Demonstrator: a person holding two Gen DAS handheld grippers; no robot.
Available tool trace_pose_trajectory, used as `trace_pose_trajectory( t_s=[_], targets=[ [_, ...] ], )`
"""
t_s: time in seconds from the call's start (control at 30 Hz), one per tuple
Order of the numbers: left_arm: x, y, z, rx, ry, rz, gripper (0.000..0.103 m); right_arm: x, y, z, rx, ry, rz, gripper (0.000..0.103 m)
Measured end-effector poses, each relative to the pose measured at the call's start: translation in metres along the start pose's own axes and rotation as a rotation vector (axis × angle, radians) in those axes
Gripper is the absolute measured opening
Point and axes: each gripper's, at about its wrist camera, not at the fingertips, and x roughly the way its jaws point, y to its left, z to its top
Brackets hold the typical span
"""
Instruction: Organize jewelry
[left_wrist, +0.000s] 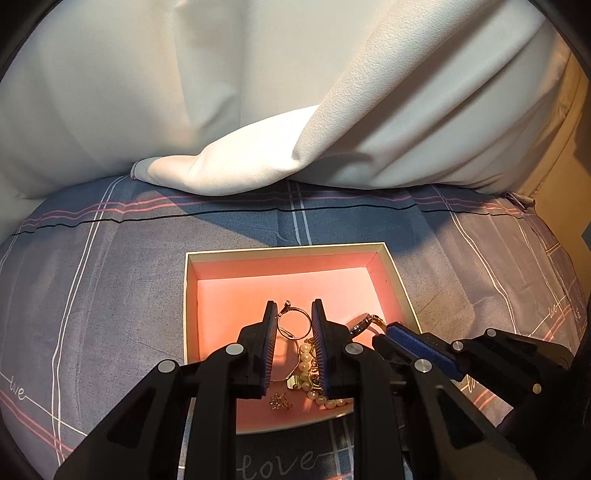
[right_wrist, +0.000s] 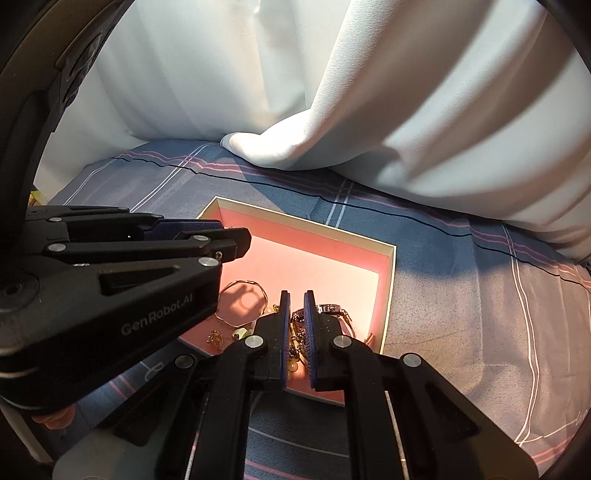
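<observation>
A shallow box with a pink lining (left_wrist: 280, 280) (right_wrist: 317, 258) lies on the bed and holds a heap of jewelry. My left gripper (left_wrist: 294, 308) hovers over it with its jaws a little apart around a thin gold bangle (left_wrist: 294, 325); I cannot tell whether the pads touch it. A pearl strand (left_wrist: 306, 373) and a small gold charm (left_wrist: 280, 401) lie below it. My right gripper (right_wrist: 296, 297) is narrowly open over a silver watch (right_wrist: 334, 310) and tangled chains, holding nothing visibly. The bangle also shows in the right wrist view (right_wrist: 245, 301).
The box rests on a blue-grey plaid bedsheet (left_wrist: 110, 277) (right_wrist: 461, 314). A white curtain or duvet (left_wrist: 258, 110) (right_wrist: 369, 92) drapes down onto the sheet just behind the box. The left gripper's body (right_wrist: 110, 295) fills the left side of the right wrist view.
</observation>
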Motion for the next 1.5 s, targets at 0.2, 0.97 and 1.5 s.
trace_pose_trajectory(
  t_s=[0.2,0.97,1.5],
  targets=[
    [0.006,0.002,0.001,-0.009,0.011,-0.001,0.019,0.002,-0.003,-0.002,0.007,0.003,0.001,0.008],
    [0.008,0.001,0.004,-0.006,0.020,0.018,0.019,0.001,0.000,0.001,0.012,0.032,-0.016,0.008],
    [0.003,-0.002,0.002,0.004,0.005,0.150,0.097,0.002,0.001,-0.001,0.014,0.025,-0.083,0.098]
  ],
)
